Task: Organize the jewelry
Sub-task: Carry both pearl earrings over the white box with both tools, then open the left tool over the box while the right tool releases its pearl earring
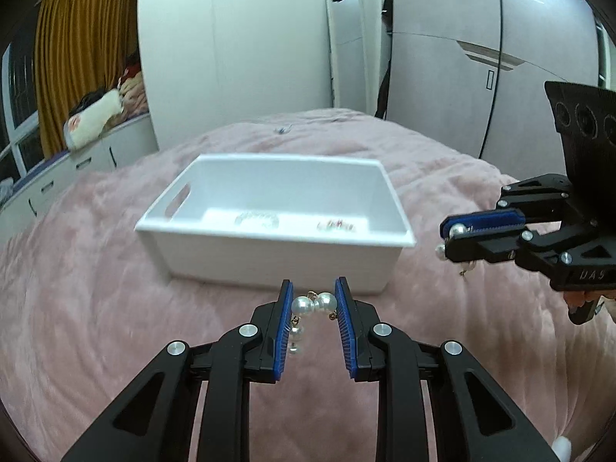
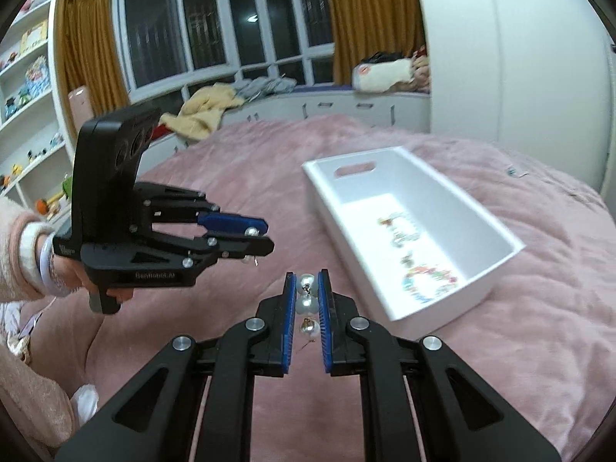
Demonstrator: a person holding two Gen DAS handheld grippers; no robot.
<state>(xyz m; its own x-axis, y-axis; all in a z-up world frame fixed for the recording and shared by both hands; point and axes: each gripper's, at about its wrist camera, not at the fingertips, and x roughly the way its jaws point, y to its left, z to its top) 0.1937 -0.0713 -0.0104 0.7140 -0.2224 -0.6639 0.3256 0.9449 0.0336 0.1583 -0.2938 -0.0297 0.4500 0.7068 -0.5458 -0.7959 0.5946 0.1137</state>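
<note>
My left gripper [image 1: 313, 294] is shut on a pearl piece [image 1: 312, 303]; more pearls hang below its tips. It hovers above the pink bedspread just in front of the white box [image 1: 265, 265]. My right gripper [image 2: 307, 284] is shut on another pearl piece [image 2: 307, 302], held above the bed left of the white box [image 2: 423, 308]. Each gripper shows in the other view: the right gripper [image 1: 448, 236] at the box's right, the left gripper [image 2: 263, 233] at the left. The box holds small jewelry pieces [image 2: 427, 279].
The pink bedspread [image 1: 115, 308] covers the whole bed. A small item [image 1: 283, 129] lies on the bed beyond the box. A window seat with clothes [image 2: 208, 111], shelves with toys [image 2: 27, 88] and wardrobes [image 1: 462, 57] surround the bed.
</note>
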